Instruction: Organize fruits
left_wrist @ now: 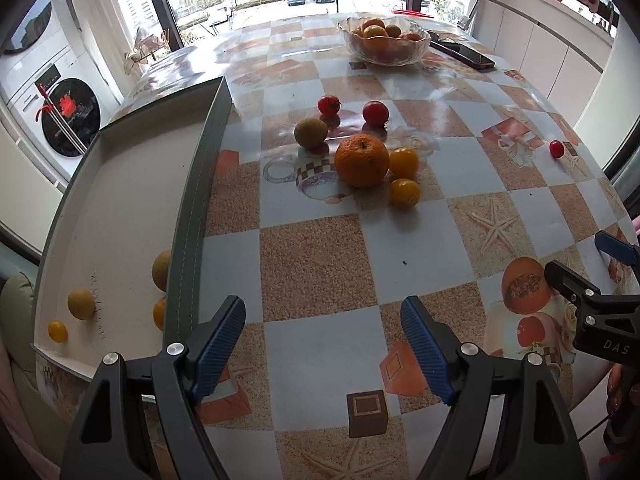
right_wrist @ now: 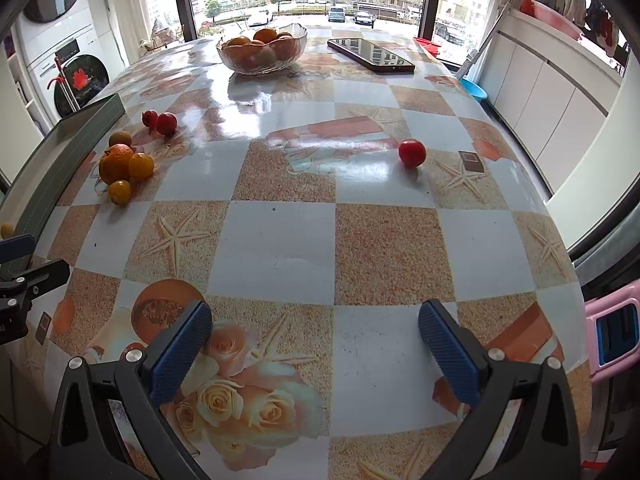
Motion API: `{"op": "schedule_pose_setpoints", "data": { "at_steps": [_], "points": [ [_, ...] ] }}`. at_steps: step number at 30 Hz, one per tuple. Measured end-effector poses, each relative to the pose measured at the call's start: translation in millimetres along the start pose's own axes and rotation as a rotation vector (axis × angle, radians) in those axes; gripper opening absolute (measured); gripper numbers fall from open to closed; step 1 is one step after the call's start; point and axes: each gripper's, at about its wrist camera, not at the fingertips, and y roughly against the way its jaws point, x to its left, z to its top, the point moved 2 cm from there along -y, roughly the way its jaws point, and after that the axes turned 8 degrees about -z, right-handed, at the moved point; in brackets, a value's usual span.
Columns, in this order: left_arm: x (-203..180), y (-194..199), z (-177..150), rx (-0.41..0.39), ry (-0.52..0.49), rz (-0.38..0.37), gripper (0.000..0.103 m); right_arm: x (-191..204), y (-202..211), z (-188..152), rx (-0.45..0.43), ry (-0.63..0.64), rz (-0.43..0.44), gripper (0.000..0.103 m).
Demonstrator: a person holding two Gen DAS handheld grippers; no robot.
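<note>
A cluster of loose fruit lies mid-table: a big orange (left_wrist: pixel 362 160), two small yellow fruits (left_wrist: pixel 404 162) (left_wrist: pixel 405 193), a greenish-brown fruit (left_wrist: pixel 311 132) and two red tomatoes (left_wrist: pixel 329 105) (left_wrist: pixel 375 113). One more red tomato (right_wrist: pixel 412 153) sits alone to the right. The shallow tray (left_wrist: pixel 120 184) at the left holds several yellow fruits (left_wrist: pixel 81 303). My left gripper (left_wrist: pixel 322 344) hangs open and empty over the tablecloth, short of the cluster. My right gripper (right_wrist: pixel 316 346) is also open and empty, near the table's front edge.
A glass bowl (right_wrist: pixel 262 54) of oranges stands at the far side, with a dark phone (right_wrist: pixel 370 55) to its right. A washing machine (left_wrist: pixel 60 112) stands left of the table, white cabinets (right_wrist: pixel 552 92) to the right. A pink object (right_wrist: pixel 612 336) is by the right edge.
</note>
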Motion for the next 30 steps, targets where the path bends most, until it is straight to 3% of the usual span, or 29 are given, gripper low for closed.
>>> {"op": "schedule_pose_setpoints", "data": {
  "at_steps": [8,18,30],
  "points": [
    [2.8,4.8,13.8,-0.026,0.003,-0.001,0.081,0.3,-2.4,5.6,0.043,0.009,0.004,0.103],
    [11.8,-5.7,12.7,0.001,0.036,-0.015,0.081,1.4,-4.5,8.5,0.07,0.017,0.009,0.103],
    [16.6,-3.1,38.8,-0.034,0.062,-0.053,0.081,-27.1,-6.2,45.6,0.099,-0.071,0.03,0.103]
  ]
}}
